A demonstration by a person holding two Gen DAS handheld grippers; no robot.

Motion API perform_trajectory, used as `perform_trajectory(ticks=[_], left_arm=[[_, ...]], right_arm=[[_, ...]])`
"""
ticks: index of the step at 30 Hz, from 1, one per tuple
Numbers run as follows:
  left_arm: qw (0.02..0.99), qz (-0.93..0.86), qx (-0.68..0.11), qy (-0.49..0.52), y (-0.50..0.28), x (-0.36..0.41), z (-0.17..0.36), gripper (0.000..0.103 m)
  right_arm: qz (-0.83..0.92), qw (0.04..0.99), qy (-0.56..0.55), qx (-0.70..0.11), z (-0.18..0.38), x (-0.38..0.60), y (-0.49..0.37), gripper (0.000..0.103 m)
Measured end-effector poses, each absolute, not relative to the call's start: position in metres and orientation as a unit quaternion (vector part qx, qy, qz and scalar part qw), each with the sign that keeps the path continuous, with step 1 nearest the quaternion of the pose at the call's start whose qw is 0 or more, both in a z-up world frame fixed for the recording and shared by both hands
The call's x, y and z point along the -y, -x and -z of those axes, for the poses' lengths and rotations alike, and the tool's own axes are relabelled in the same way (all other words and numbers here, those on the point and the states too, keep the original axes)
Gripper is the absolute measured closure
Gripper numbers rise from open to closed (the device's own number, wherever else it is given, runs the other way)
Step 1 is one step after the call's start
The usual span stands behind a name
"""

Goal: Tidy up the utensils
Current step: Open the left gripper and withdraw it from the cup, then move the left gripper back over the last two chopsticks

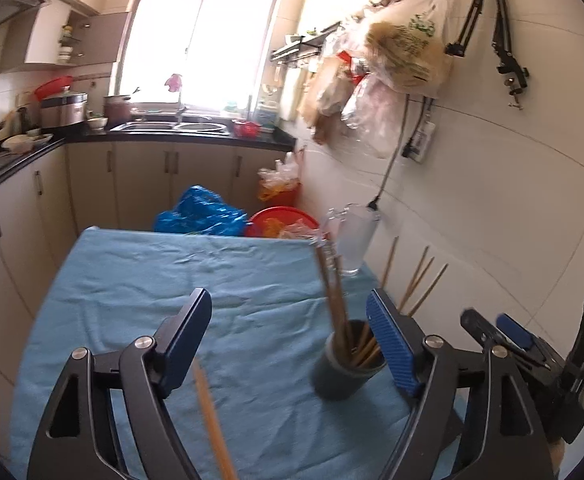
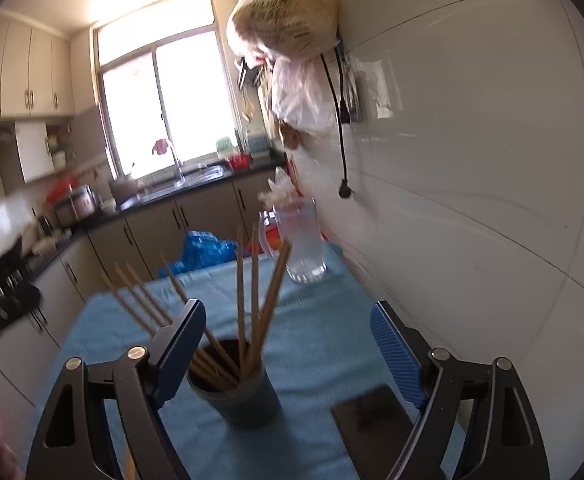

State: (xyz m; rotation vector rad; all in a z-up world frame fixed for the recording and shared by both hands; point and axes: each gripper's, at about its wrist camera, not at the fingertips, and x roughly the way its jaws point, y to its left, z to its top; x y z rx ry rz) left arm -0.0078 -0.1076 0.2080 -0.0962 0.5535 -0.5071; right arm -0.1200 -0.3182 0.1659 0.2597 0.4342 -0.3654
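Observation:
A dark grey cup stands on the blue cloth and holds several wooden chopsticks. In the right wrist view the cup and its chopsticks sit just ahead of the jaws. A loose chopstick lies on the cloth between my left gripper's open jaws. My left gripper is empty, its right finger beside the cup. My right gripper is open and empty; it also shows in the left wrist view to the right of the cup.
A clear glass pitcher stands at the cloth's far right, by the tiled wall; it also shows in the right wrist view. A dark phone lies on the cloth right of the cup. Blue bag and red basin lie beyond the table.

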Motion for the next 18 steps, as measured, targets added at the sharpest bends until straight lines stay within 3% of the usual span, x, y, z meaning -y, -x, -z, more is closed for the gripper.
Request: perform_trajectory(ticks=[18], left_arm=[[0.909, 0.183, -0.371, 0.052, 0.023, 0.030, -0.123, 0.024]], right_arm=[[0.128, 0.933, -0.060, -0.332, -0.094, 0.240, 0.110, 0.013]])
